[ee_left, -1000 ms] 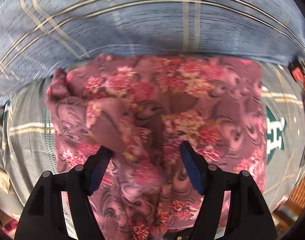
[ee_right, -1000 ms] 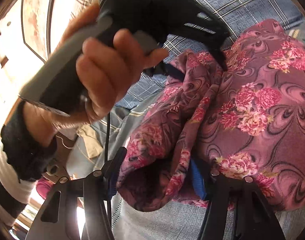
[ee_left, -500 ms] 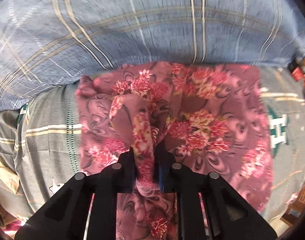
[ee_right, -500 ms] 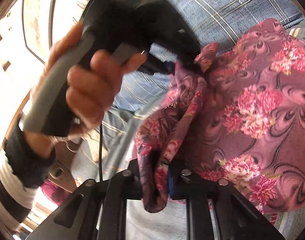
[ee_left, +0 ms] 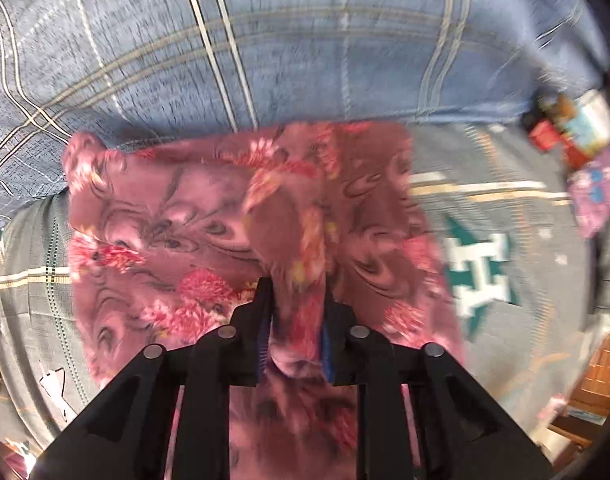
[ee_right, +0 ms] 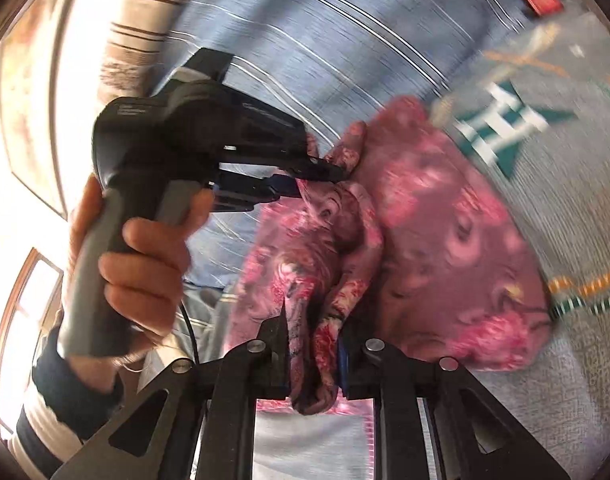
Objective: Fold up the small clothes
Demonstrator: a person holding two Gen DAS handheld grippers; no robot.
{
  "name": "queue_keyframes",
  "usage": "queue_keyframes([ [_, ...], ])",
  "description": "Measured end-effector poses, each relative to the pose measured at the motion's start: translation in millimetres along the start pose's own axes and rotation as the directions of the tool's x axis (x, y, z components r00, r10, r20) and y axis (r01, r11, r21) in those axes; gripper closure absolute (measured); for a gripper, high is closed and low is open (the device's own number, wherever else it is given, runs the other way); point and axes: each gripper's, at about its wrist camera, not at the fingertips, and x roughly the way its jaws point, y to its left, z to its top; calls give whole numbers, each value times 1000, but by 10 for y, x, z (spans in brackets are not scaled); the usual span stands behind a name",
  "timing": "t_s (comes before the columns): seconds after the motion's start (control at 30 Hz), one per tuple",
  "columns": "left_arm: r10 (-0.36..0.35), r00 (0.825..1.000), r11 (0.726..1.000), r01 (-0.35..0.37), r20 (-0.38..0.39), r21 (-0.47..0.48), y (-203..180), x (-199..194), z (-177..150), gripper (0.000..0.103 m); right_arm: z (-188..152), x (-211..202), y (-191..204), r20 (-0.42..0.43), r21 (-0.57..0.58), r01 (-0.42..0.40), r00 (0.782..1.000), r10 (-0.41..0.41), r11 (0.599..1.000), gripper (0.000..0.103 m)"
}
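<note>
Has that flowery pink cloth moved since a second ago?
Yes. The flowery cloth, pinched by both grippers, has pulled back from the blue plaid blanket toward the grey sheet.

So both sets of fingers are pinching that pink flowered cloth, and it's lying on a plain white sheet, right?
Not quite. Both grippers do pinch the pink flowered cloth, but it lies on a grey bedcover with stripes and a green emblem, next to a blue plaid blanket. The left wrist view shows this.

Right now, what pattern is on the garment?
Pink-red flowers on mauve garment; clearest in the left wrist view.
</note>
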Motion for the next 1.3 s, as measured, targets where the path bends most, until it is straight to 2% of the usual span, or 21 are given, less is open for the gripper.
queue_keyframes([
  [0.03,-1,1000,1000,2,13,-3,-2,4,-7,80,-3,2,-1,-5,3,10,1000,-10,1000,85],
  [0.1,-27,1000,1000,27,7,-6,14,-46,-9,79,-4,-20,-7,-6,2,29,1000,-28,1000,77],
  [0.2,-122,992,992,122,14,-15,175,-305,3,77,17,-66,8,-3,9,37,999,-37,999,73],
  [0.27,-136,988,990,139,75,-29,362,-589,-5,64,33,-122,10,14,18,20,1000,-21,1000,71],
  [0.3,-130,987,990,134,99,-36,457,-686,-42,49,93,-184,81,23,19,14,1000,-14,1000,67],
  [0.33,-106,985,993,113,134,-46,574,-791,-72,40,132,-184,77,34,20,15,999,-16,1000,66],
  [0.4,-50,982,996,62,181,-63,815,-923,-143,40,158,-255,98,63,23,29,998,-31,999,65],
  [0.47,-29,983,996,43,180,-77,1009,-912,-182,40,232,-301,122,94,23,33,995,-35,999,65],
  [0.53,-33,987,993,51,154,-111,1231,-844,-228,40,366,-381,217,132,8,3,991,-4,1000,63],
  [0.63,-83,989,978,104,121,-180,1436,-619,-254,40,580,-338,352,156,-45,-9,988,16,999,49],
  [0.77,-170,980,950,190,101,-247,1570,-367,-337,40,901,49,418,88,-108,25,996,-15,994,47],
  [0.83,-213,971,933,236,112,-271,1603,-269,-376,40,1056,364,377,29,-149,102,995,-99,984,47],
  [0.9,-249,962,918,272,113,-288,1656,-158,-392,40,1121,613,287,-35,-160,96,994,-103,982,47],
  [0.93,-263,958,913,285,113,-293,1672,-107,-393,40,1133,715,226,-51,-159,123,990,-133,980,47],
  [0.97,-278,954,905,300,114,-302,1693,-44,-389,40,1152,818,155,-75,-147,140,985,-153,979,47],
  [1.03,-312,943,887,333,119,-319,1711,32,-368,42,1164,977,49,-123,-144,90,986,-108,985,67],
  [1.07,-326,937,874,349,126,-337,1715,50,-361,44,1163,1009,76,-115,-211,125,982,-151,970,85],
  [1.13,-345,925,857,378,157,-349,1698,28,-368,45,1186,956,103,-92,-237,113,986,-138,965,88],
  [1.2,-366,911,848,411,191,-333,1665,-53,-359,45,1244,746,218,-1,-262,113,993,-117,958,89],
  [1.27,-343,917,857,394,203,-331,1619,-43,-330,45,1275,632,268,37,-297,139,990,-134,945,89],
  [1.3,-310,933,871,355,182,-339,1579,14,-311,45,1276,626,246,55,-309,185,983,-176,933,89],
])
